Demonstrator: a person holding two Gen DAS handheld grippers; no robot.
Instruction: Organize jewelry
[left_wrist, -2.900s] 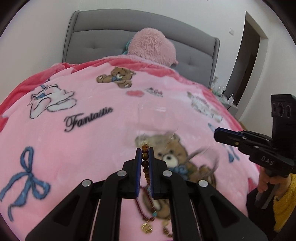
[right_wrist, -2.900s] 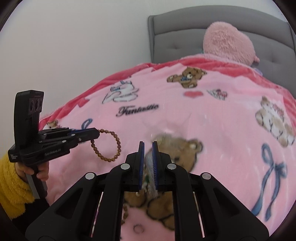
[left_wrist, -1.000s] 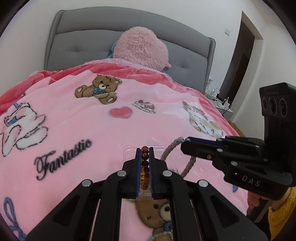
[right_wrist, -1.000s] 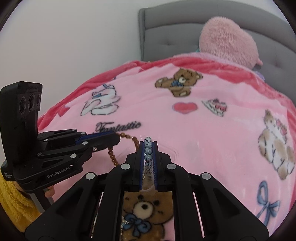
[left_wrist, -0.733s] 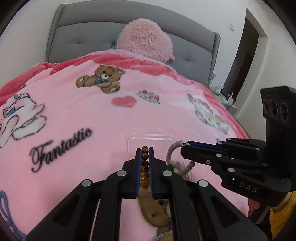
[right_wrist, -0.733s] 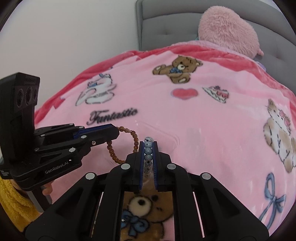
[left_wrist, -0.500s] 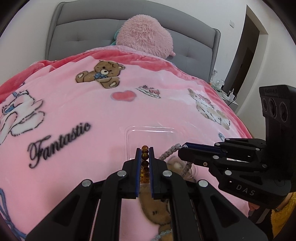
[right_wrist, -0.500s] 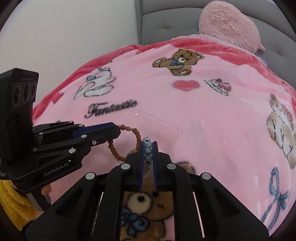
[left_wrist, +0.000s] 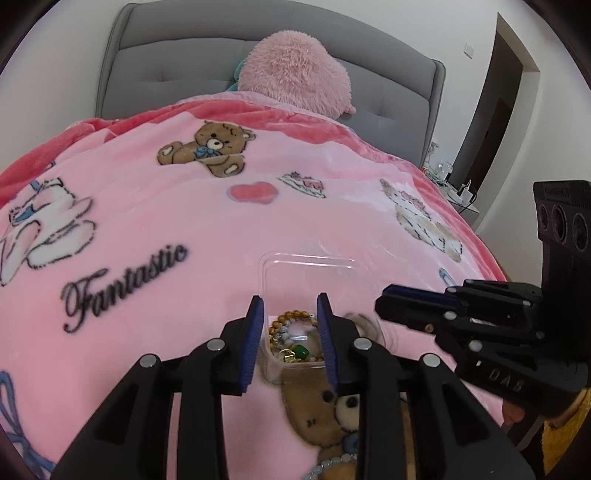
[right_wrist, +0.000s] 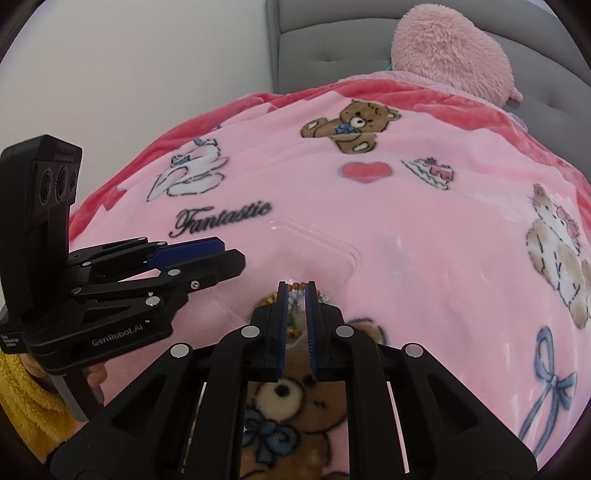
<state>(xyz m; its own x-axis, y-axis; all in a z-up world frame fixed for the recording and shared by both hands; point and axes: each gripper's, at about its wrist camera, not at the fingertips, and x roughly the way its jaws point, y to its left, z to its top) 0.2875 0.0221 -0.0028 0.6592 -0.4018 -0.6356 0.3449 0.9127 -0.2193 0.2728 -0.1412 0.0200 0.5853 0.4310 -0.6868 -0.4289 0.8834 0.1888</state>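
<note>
A clear plastic box lies on the pink blanket with its lid open behind it. The brown bead bracelet lies inside, with gold and green pieces. My left gripper hovers over it with jaws opening and nothing between the pads. My right gripper has its pads nearly together, with no beads showing between them. In the left wrist view, a blurred grey bracelet is just below the right gripper, over the box's right side. I cannot tell if they touch.
The pink blanket with cartoon prints covers the bed. A pink plush pillow leans on the grey headboard. A pearl strand lies near the front edge. Yellow sleeves show behind both grippers. A doorway stands at the right.
My left gripper's jaws have spread and the brown bracelet has dropped into the box. The grey beads no longer stick up between my right gripper's pads.
</note>
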